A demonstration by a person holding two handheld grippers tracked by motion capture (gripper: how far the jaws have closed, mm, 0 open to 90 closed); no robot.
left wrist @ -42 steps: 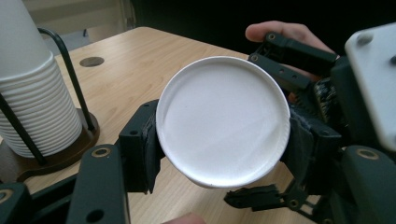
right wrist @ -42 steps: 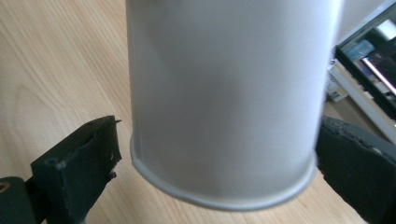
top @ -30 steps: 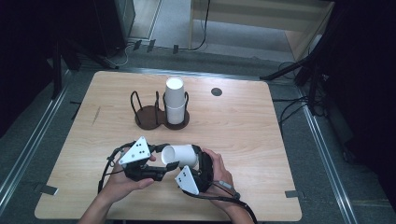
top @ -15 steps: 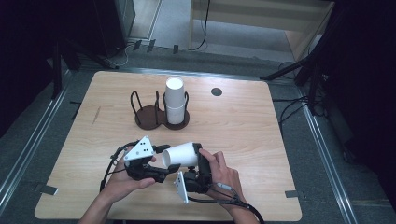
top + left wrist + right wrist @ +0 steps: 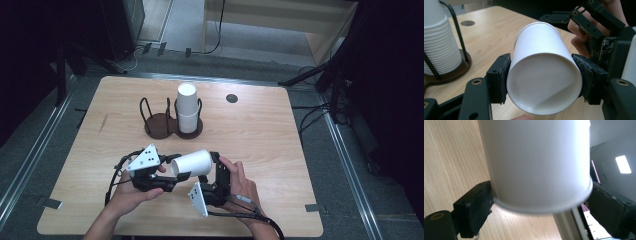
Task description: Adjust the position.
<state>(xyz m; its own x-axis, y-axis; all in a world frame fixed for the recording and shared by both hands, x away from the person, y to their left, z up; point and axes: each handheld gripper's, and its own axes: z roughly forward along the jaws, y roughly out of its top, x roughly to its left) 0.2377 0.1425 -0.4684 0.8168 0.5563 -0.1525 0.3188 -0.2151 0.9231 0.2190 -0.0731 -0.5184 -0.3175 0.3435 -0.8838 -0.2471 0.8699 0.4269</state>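
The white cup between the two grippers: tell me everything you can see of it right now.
The white cup is plain, looks like paper, with a rolled rim and an empty, clean inside. It lies on its side above the table, mouth toward the left gripper, whose pads press its sides near the rim. The right gripper also brackets its rim, jaws touching or nearly so. It looks undented, apart from the stacked cups in the holder.

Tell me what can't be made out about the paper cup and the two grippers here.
- Paper cup base: left gripper view, turned away behind its own open mouth.
- Cup's far end: right gripper view, cut off by the top edge.
- Right gripper jaw contact: high view, hidden by the cup.
- Stacked cups count: high view, too small.
- Left gripper pads: high view, under its grey plate.
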